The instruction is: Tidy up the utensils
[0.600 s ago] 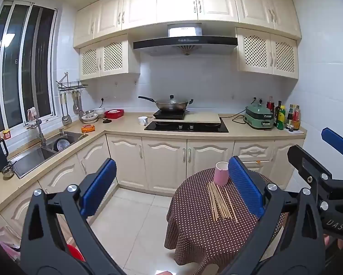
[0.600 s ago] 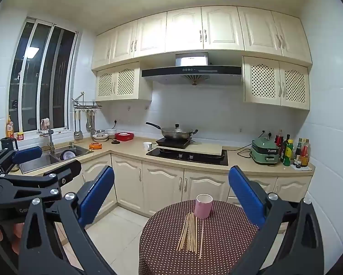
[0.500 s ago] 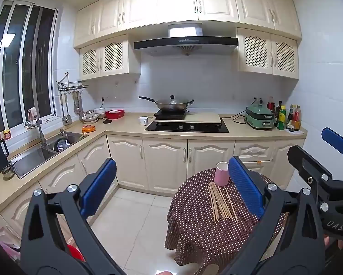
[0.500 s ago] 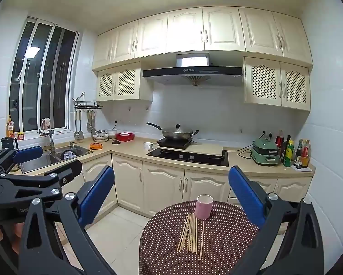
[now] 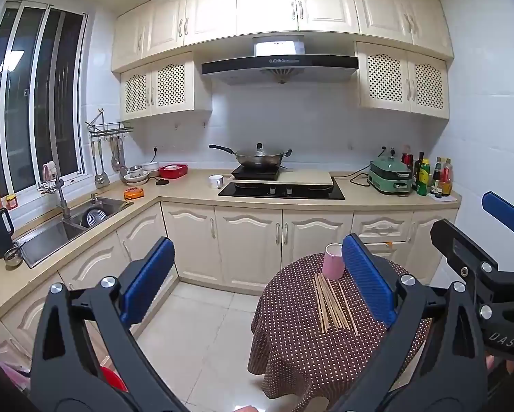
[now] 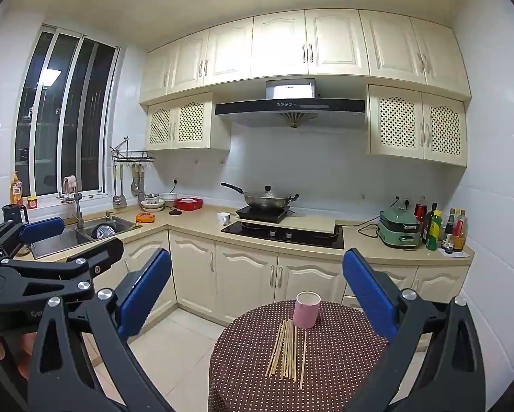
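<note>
Both grippers hover high, jaws spread wide, nothing held: left gripper (image 5: 257, 278), right gripper (image 6: 257, 295). Lower centre of the right view, one round table (image 6: 342, 370); bare cloth rings one pink cup (image 6: 307, 314) and a dozen-odd chopsticks (image 6: 286, 353) fanned just beneath, short of the edge.
</note>
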Demonstrator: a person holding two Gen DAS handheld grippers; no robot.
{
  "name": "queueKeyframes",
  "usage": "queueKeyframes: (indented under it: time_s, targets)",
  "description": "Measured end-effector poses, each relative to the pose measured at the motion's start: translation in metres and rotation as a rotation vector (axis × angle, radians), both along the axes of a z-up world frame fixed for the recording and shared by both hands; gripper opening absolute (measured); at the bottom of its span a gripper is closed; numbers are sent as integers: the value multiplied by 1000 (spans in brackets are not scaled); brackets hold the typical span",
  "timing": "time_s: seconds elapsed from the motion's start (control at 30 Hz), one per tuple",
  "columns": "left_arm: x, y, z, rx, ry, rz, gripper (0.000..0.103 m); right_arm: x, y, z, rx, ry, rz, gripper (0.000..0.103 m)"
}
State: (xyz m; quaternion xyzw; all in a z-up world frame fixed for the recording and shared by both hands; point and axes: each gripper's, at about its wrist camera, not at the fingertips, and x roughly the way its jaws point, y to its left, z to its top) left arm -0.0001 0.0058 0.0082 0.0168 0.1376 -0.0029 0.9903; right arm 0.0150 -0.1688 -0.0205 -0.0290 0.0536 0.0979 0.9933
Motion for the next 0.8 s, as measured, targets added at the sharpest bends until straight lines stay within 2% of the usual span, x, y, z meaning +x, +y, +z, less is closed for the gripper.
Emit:
queueKeyframes:
  time_s: [0.8]
  targets:
    - [4, 7, -3, 2, -3, 1, 96, -3, -4, 3, -3, -5, -11, 96]
